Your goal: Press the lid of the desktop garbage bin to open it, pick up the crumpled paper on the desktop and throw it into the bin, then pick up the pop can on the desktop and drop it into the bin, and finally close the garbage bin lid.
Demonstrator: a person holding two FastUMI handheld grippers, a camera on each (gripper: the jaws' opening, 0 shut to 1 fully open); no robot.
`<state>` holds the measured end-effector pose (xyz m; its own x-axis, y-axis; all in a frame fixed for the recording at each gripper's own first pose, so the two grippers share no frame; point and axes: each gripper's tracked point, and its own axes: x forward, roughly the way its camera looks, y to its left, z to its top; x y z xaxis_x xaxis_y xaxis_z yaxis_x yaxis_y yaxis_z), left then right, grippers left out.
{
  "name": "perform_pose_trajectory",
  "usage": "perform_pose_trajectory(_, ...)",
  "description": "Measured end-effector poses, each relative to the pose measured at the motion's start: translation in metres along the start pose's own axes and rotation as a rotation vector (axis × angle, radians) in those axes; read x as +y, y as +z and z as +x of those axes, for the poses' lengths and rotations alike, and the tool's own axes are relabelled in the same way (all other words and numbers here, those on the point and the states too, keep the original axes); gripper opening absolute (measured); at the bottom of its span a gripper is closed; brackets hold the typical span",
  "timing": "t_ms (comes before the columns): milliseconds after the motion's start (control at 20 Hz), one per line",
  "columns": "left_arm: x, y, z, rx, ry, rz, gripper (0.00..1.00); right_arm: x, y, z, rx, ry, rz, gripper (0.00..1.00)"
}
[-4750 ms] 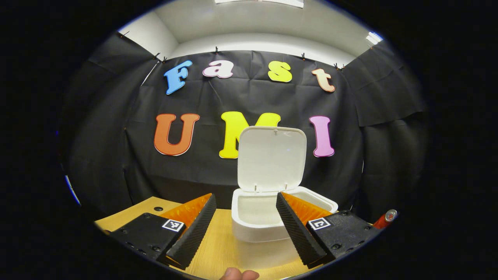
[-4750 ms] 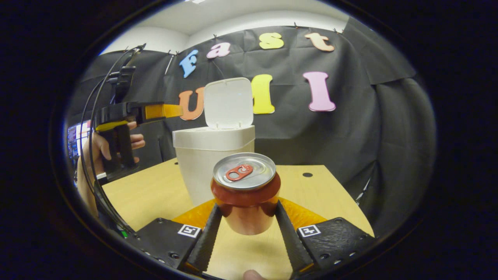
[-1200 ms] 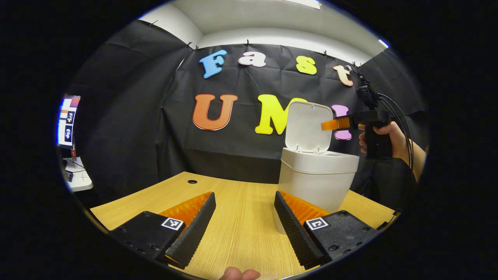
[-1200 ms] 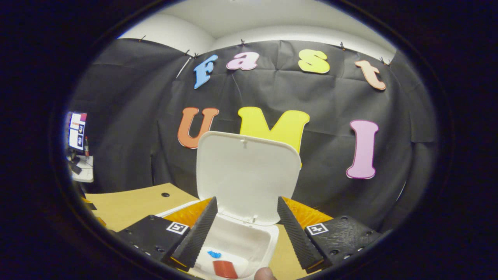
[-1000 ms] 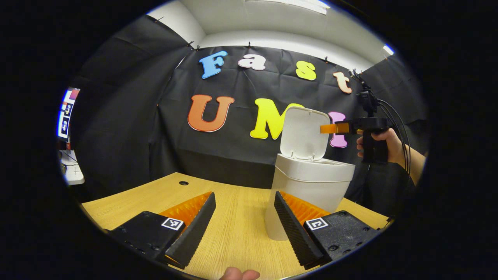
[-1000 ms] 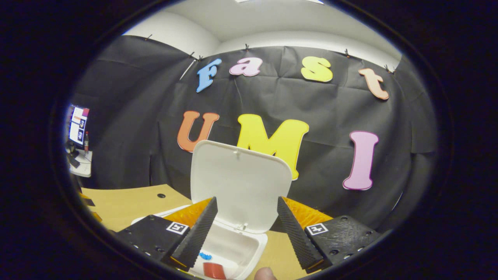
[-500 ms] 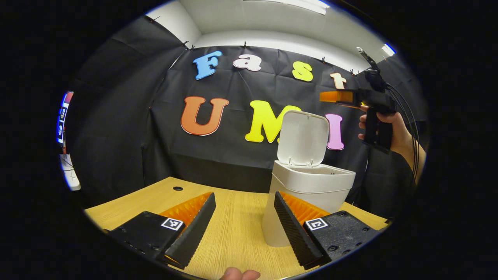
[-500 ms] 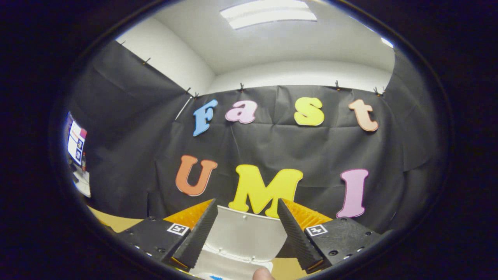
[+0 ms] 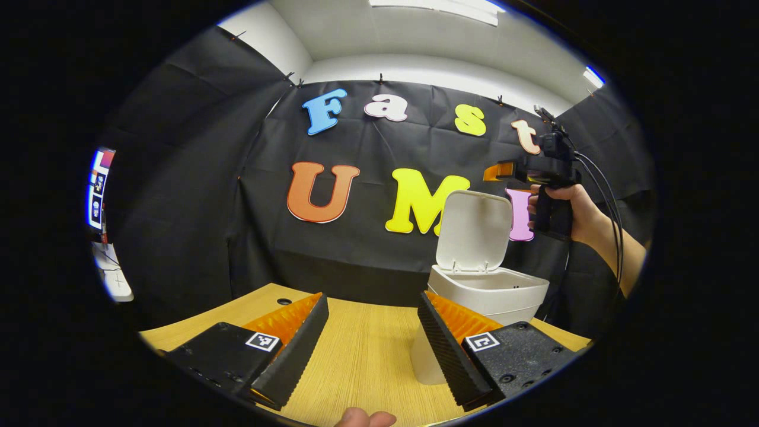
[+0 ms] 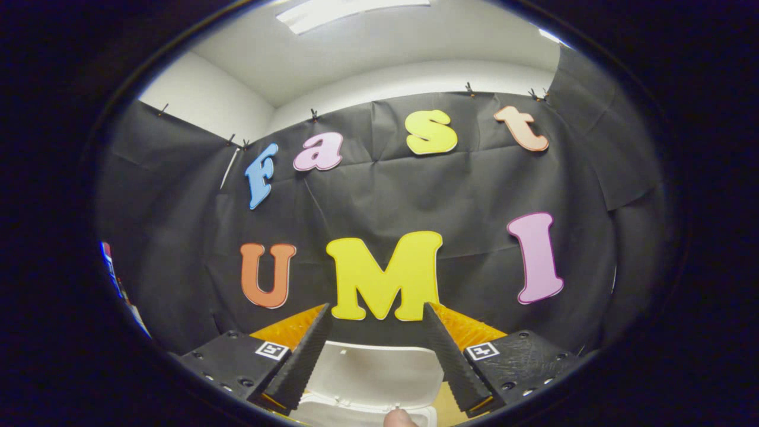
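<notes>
Just below your right gripper [image 10: 375,356], whose fingers stood wide and empty, the bin's lid [image 10: 376,375] stood upright with the desk [image 9: 362,356] bare, so apparently you had only the closing left.

bin [image 9: 487,293]: lower body hidden behind a finger of the left gripper [image 9: 372,350] | lid [image 10: 379,373]: foot cut off at the right gripper view's lower edge | bin contents: cannot be seen
</notes>
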<state>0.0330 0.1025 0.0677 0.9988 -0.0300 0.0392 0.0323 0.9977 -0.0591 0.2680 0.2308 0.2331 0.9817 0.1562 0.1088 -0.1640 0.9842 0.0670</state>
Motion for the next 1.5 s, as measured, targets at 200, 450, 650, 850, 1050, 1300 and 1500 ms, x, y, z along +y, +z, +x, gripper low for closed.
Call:
perform_pose_trajectory(200,-0.015,-0.013,-0.001,0.033,-0.032,0.012,0.98,0.013,-0.001,0.003,0.012,0.022,-0.001,0.9)
perform_pose_trajectory(450,-0.02,-0.022,-0.007,0.048,-0.043,0.065,0.98,0.023,-0.01,0.006,0.035,0.041,-0.032,0.9)
perform_pose_trajectory(650,-0.017,-0.018,-0.012,0.036,-0.034,0.057,0.98,0.022,-0.022,0.011,0.07,0.04,-0.018,0.9)
perform_pose_trajectory(850,-0.016,-0.025,-0.016,0.049,-0.031,0.037,0.98,0.024,-0.036,0.013,0.113,0.045,-0.038,0.91)
perform_pose_trajectory(1050,-0.008,-0.03,-0.02,0.068,-0.013,0.031,0.98,0.026,-0.036,0.01,0.117,0.048,-0.038,0.91)
perform_pose_trajectory(1300,-0.006,-0.028,-0.026,0.061,-0.008,0.029,0.98,0.028,-0.037,-0.004,0.144,0.04,-0.041,0.92)
perform_pose_trajectory(1500,-0.005,-0.029,-0.032,0.068,-0.003,0.022,0.98,0.029,-0.039,-0.013,0.165,0.034,-0.039,0.91)
